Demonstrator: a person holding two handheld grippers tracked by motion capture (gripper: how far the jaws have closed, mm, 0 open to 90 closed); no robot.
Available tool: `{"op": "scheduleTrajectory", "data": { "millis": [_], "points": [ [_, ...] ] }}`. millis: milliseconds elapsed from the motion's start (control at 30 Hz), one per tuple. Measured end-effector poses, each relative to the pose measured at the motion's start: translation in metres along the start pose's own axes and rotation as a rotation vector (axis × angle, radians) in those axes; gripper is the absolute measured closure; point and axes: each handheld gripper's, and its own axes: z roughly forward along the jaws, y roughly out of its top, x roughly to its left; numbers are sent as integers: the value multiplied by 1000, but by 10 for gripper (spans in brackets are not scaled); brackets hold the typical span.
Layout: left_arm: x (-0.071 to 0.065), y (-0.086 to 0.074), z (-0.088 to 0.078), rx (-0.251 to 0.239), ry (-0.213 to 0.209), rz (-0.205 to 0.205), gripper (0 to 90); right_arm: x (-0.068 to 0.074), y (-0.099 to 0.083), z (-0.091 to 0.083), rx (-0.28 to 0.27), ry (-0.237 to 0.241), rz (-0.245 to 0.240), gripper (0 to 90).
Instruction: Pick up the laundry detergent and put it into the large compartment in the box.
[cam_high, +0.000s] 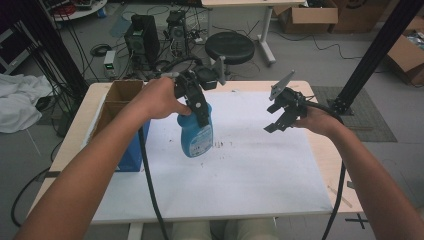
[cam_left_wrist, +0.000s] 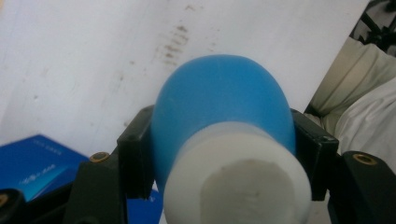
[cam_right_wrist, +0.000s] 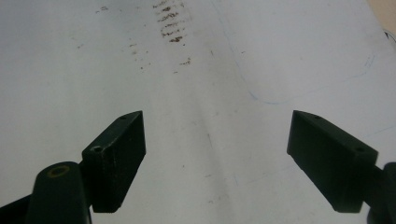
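Left hand-held gripper (cam_high: 199, 107) clamped on blue bottle (cam_high: 196, 135) just below its white cap, lifted clear of the white-covered tabletop (cam_high: 260, 170) beside open cardboard box (cam_high: 120, 95), probably for boxing. Right hand-held gripper (cam_high: 279, 120) wide apart, empty, hovering ready.

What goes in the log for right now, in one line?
left tongs: shut on bottle, held above sheet | right tongs: open, empty | box: at table's left
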Motion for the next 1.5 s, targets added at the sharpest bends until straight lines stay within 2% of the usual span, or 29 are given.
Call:
{"op": "scheduleTrajectory", "data": {
  "millis": [367, 600, 767, 1067, 1200, 1500],
  "points": [
    [21, -19, -33, -6, 50, -199, 374, -2, -2, -2, -5, -2, -6, 192],
    [29, -28, -46, -2, 89, -316, 374, -3, -1, -1, -9, 2, -8, 192],
    [38, -38, -57, -23, 108, -423, 374, -4, -1, 0, -9, 3, -10, 192],
    [55, -56, -72, -54, 139, -578, 374, -6, -3, -1, -14, 4, -12, 192],
    [63, -66, -77, -74, 149, -665, 374, -6, -4, -2, -18, 1, -13, 192],
    [82, -92, -87, -78, 171, -790, 375, -7, -7, -4, -19, 0, -9, 191]
  ]
}}
